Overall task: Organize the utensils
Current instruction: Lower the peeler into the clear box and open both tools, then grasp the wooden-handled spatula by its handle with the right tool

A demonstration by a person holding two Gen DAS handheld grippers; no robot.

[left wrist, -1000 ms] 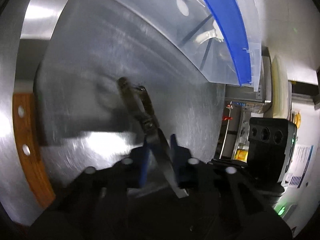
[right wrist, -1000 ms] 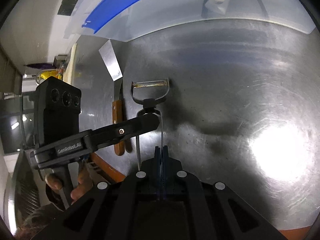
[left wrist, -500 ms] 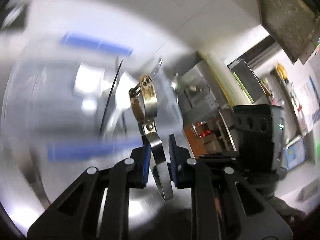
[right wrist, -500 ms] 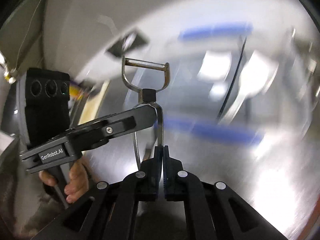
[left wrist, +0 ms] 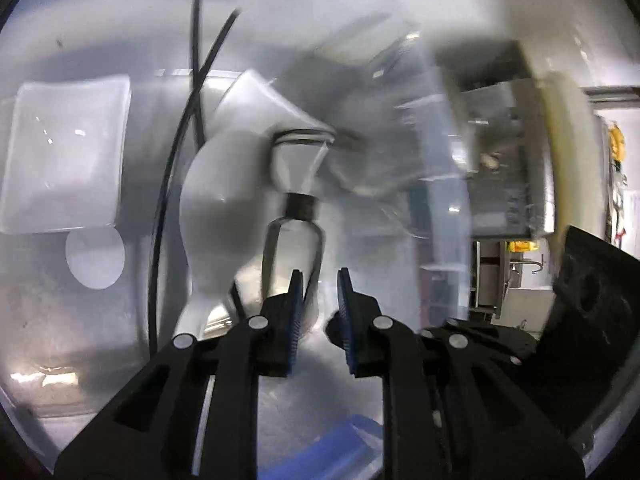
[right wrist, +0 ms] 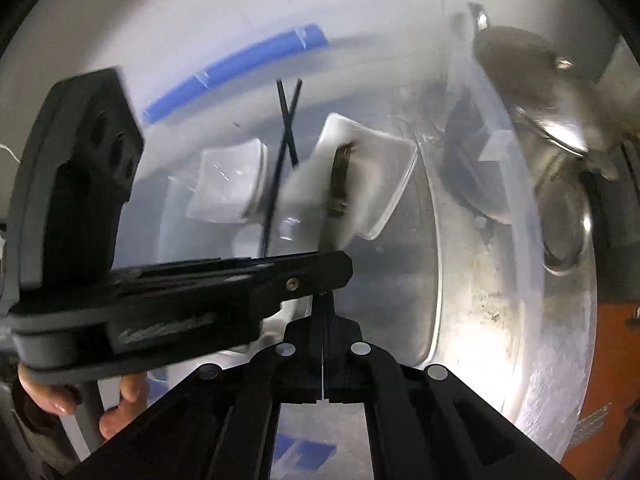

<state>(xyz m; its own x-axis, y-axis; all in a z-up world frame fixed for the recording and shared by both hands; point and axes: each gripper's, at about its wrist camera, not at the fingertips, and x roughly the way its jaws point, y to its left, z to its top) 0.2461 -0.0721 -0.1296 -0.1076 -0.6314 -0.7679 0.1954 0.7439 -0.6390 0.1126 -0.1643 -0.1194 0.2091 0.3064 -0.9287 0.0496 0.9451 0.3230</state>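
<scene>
**Hanging a peeler above the clear bin**

Hovering over the open mouth of a clear bin (right wrist: 236, 68) with a blue rim: a wire-handled metal peeler (left wrist: 297, 204), blade end pointing away from both cameras and down toward the bin's floor, blurred with motion. Seen face-on from the left wrist view, edge-on from the right.

Left tongs (left wrist: 320, 284) a little apart, one leg of the peeler's wire loop lying against the left-hand pad, the other pad looking clear of it. Clamped or merely touching: cannot tell.

Right tongs (right wrist: 325, 312) pressed fully together just under the left gripper's crossing finger, thin wire strands rising right at the tips. Pinched or not: cannot tell through the blur.

Lying inside the bin below: two thin black sticks (left wrist: 196, 80) crossed in an X, flanked by white square dishes (left wrist: 64, 152).

Resting on a scuffed steel tabletop (right wrist: 500, 320), with a blurred metal pot (right wrist: 532, 92) beyond the bin's right wall.

Wrapped around the left gripper's handle at lower left: a hand (right wrist: 80, 408).
</scene>
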